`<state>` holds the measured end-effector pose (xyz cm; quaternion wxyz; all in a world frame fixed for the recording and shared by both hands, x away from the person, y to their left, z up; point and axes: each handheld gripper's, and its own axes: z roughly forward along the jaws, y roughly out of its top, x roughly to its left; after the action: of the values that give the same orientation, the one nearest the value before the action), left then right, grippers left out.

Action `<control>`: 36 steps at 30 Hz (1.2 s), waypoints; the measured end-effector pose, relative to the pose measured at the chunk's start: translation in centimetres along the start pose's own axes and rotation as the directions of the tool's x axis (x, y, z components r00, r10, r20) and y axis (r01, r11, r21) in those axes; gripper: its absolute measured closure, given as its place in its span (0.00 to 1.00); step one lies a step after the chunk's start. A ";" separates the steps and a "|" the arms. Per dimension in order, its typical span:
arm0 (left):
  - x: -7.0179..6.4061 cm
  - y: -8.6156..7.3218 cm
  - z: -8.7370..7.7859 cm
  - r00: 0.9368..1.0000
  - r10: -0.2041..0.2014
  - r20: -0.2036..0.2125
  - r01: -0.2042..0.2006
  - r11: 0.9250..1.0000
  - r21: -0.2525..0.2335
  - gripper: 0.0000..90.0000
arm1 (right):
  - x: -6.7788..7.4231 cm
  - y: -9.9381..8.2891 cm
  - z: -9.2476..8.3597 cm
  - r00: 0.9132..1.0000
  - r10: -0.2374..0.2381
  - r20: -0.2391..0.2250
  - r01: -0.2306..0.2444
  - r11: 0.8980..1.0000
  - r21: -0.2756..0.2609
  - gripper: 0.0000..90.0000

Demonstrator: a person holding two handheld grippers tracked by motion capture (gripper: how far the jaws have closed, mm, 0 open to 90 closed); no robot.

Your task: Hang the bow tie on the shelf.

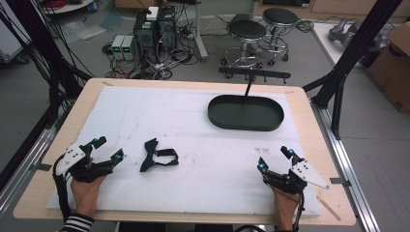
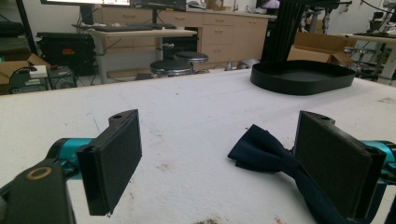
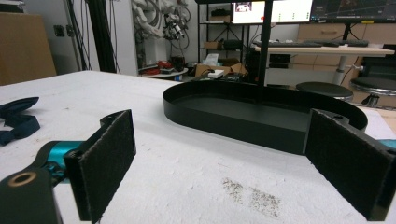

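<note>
Nearest to me, my left gripper (image 1: 106,149) rests low on the white-covered worktop (image 1: 203,193), the hand (image 1: 87,191) beneath it lying flat with a striped sleeve cut off at the bottom edge; its jaws stand wide apart with nothing between them, angled up and to the right toward the middle of the worktop. My right gripper (image 1: 274,159) mirrors it on the other side, the hand (image 1: 284,205) low and near the front edge, jaws spread just as wide and empty, angled up and to the left. Just beside my left gripper, apart from its fingertips, lies the dark navy bow tie (image 1: 158,155), flat on the covering, its long axis running roughly left to right with a slight tilt, one wing raised toward the far side and the strap looped at its right end. In the left gripper view the bow tie (image 2: 261,150) sits close by the right-hand jaw, which hides part of its strap; in the right gripper view the bow tie (image 3: 17,119) is cut off at the left edge. Farther back on the right stands the black oval tray (image 1: 212,115), well apart from the bow tie; I cannot make out anything inside it.
</note>
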<state>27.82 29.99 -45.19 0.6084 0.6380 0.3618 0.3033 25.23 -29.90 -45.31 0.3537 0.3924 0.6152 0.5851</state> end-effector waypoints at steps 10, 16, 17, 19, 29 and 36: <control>0.1 0.0 0.0 1.000 -0.006 0.014 0.006 1.000 0.000 0.18 | 0.1 0.0 0.0 1.000 -0.006 -0.003 0.006 1.000 -0.003 0.09; 0.3 0.0 0.0 0.999 -0.017 0.038 0.017 1.000 0.001 0.18 | 0.2 0.0 0.0 1.000 -0.013 0.001 0.013 1.000 -0.001 0.09; 0.3 0.0 0.0 0.999 -0.018 0.038 0.018 1.000 0.001 0.18 | 0.2 0.0 0.0 1.000 -0.014 0.002 0.014 1.000 -0.002 0.09; 0.3 0.0 0.0 0.999 -0.019 0.036 0.019 1.000 0.006 0.18 | 0.2 0.0 0.0 1.000 -0.015 0.003 0.015 1.000 -0.003 0.09; 0.5 0.1 0.1 0.998 -0.052 0.022 0.051 0.999 0.014 0.18 | 0.2 0.0 0.1 1.000 -0.013 0.000 0.013 1.000 0.005 0.09; 0.7 0.7 -0.2 0.996 -0.091 0.027 0.090 0.995 0.039 0.18 | 0.1 0.0 0.1 1.000 -0.016 0.000 0.016 1.000 0.011 0.09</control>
<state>28.16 30.69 -44.53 0.6145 0.6367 0.3870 0.2594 25.30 -29.73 -45.27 0.3563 0.3896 0.6216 0.5787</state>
